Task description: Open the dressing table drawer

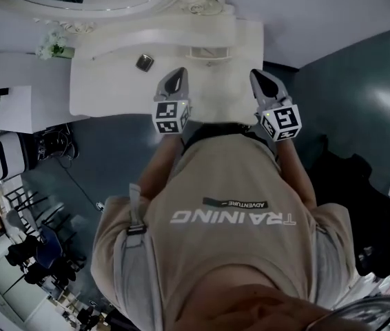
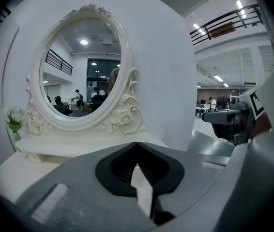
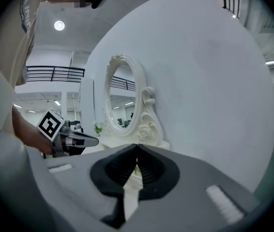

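The dressing table (image 1: 112,92) stands against a white wall (image 1: 319,12) on a dark grey-green floor (image 1: 346,95).

- Counter: white and mostly bare. A small dark square object (image 1: 145,62) lies toward the back, left of centre. A sprig of flowers (image 1: 54,45) stands at the back left corner.
- An oval mirror (image 2: 81,66) in a carved white frame rises from the raised tier along the back edge.
- Drawer: its front does not show from above. A shallow panel (image 1: 209,52) sits in the raised tier – whether it is the drawer cannot be told.
- Left gripper (image 1: 177,73): over the near edge, mid-counter, jaws pressed together on nothing.
- Right gripper (image 1: 258,74): at the near right corner, jaws likewise pressed together and empty.

Room: a large hall with ceiling lights and a railed balcony (image 2: 224,23). Dark chairs (image 1: 36,254) stand well away from the table.
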`<action>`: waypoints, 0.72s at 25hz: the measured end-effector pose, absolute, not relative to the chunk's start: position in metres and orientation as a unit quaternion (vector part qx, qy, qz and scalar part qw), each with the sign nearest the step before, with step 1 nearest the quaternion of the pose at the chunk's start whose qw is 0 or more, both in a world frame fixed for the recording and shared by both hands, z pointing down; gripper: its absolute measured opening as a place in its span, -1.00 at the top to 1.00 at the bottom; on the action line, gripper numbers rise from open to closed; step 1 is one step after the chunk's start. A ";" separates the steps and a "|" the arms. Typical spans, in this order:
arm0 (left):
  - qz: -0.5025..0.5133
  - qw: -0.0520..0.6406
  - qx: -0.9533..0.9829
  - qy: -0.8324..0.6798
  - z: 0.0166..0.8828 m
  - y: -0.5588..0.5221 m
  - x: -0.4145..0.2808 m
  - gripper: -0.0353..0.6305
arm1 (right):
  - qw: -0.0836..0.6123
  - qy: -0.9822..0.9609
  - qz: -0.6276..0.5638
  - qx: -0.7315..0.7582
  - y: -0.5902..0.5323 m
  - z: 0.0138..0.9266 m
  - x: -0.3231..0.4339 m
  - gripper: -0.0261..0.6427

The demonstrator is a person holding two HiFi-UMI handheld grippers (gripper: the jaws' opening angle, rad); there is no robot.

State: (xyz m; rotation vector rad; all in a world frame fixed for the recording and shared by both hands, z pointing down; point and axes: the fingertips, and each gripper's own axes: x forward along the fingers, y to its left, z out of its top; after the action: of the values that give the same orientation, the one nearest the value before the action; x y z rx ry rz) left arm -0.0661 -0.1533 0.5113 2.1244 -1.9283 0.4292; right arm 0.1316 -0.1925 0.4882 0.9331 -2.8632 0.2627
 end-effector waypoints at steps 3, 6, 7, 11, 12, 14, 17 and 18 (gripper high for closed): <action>0.130 0.118 0.732 -0.659 0.491 -0.147 -0.078 0.87 | 0.052 -0.947 0.072 0.307 -0.187 0.471 0.125 0.91; 0.109 0.106 0.740 -0.655 0.464 -0.144 -0.081 0.87 | 0.056 -0.952 0.051 0.297 -0.184 0.456 0.118 0.91; 0.103 0.102 0.744 -0.652 0.454 -0.143 -0.081 0.87 | 0.058 -0.953 0.044 0.293 -0.183 0.451 0.117 0.91; 0.083 0.074 0.763 -0.637 0.414 -0.141 -0.077 0.87 | 0.057 -0.956 0.016 0.288 -0.185 0.423 0.116 0.91; 0.081 0.067 0.766 -0.634 0.406 -0.142 -0.076 0.87 | 0.053 -0.955 0.012 0.290 -0.187 0.416 0.116 0.91; 0.078 0.058 0.772 -0.629 0.392 -0.143 -0.077 0.87 | 0.040 -0.955 0.007 0.295 -0.194 0.401 0.115 0.91; 0.073 0.044 0.779 -0.621 0.373 -0.143 -0.073 0.87 | 0.025 -0.955 -0.002 0.297 -0.204 0.382 0.111 0.91; 0.072 0.039 0.781 -0.619 0.368 -0.143 -0.072 0.87 | 0.022 -0.955 -0.004 0.296 -0.206 0.377 0.110 0.91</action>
State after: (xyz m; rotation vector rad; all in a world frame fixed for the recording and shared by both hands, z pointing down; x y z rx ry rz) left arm -0.0716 -0.1428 0.3680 2.3956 -1.8972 0.2219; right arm 0.1100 -0.2064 0.3771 0.9175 -2.9581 -0.0137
